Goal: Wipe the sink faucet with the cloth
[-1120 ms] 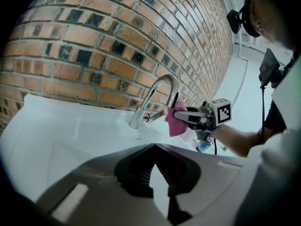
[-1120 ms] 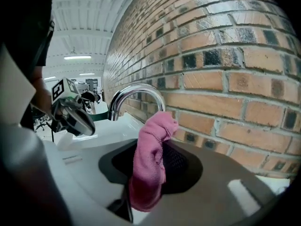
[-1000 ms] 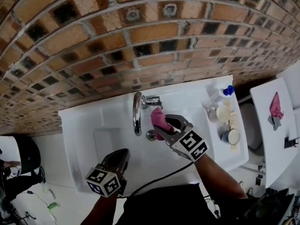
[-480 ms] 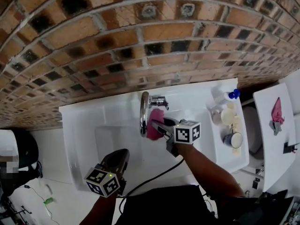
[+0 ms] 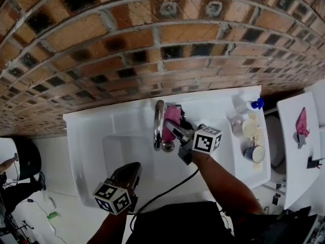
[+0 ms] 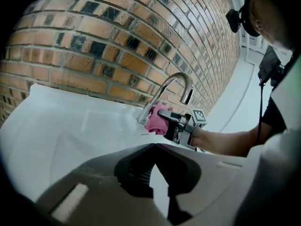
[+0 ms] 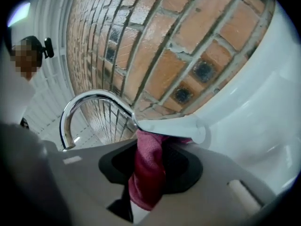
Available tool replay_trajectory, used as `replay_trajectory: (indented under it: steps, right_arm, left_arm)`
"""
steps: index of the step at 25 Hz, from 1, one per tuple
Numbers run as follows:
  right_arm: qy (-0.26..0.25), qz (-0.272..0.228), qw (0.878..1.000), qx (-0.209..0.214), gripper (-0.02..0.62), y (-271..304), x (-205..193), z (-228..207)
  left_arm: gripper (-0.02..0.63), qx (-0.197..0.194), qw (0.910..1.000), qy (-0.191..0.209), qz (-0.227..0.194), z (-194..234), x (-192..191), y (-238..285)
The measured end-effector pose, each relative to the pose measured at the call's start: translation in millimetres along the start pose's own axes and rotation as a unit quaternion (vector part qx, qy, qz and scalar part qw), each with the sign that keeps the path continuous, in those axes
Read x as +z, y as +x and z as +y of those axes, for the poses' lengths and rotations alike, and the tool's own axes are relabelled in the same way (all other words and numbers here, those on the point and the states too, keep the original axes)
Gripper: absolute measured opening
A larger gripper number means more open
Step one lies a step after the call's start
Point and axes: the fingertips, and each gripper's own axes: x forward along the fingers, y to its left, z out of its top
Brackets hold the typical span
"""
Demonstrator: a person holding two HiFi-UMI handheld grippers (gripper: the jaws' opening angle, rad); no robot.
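The chrome gooseneck faucet (image 5: 158, 123) rises at the back of the white sink (image 5: 89, 136). My right gripper (image 5: 176, 127) is shut on the pink cloth (image 5: 172, 115) and presses it against the faucet's right side near the base. In the right gripper view the cloth (image 7: 148, 173) hangs between the jaws, just under the faucet handle (image 7: 174, 125), with the spout (image 7: 91, 100) arching left. My left gripper (image 5: 129, 176) hovers shut and holding nothing over the sink's front edge. From it I see the faucet (image 6: 176, 81) and the cloth (image 6: 156, 119).
A brick wall (image 5: 127, 44) stands directly behind the sink. On the sink's right ledge are a blue-capped bottle (image 5: 250, 105), a cup (image 5: 244, 127) and a mug (image 5: 251, 153). A white shelf (image 5: 299, 151) at far right holds a pink item. The drain (image 5: 167, 146) lies below the spout.
My right gripper has carried the cloth from beside the spout back toward the wall, up to the faucet's base. The left gripper has stayed where it was.
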Motion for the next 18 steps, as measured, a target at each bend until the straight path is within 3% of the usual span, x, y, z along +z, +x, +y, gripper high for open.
replay_trajectory:
  steps: [8, 18]
  right_arm:
    - [0.06, -0.006, 0.998, -0.014, 0.135, -5, -15, -26]
    - [0.091, 0.049, 0.993, -0.054, 0.135, -15, -59, -53]
  left_arm:
    - [0.006, 0.002, 1.0, -0.003, 0.007, 3, -2, 3]
    - [0.006, 0.002, 0.9999, -0.001, 0.01, 2, -2, 3]
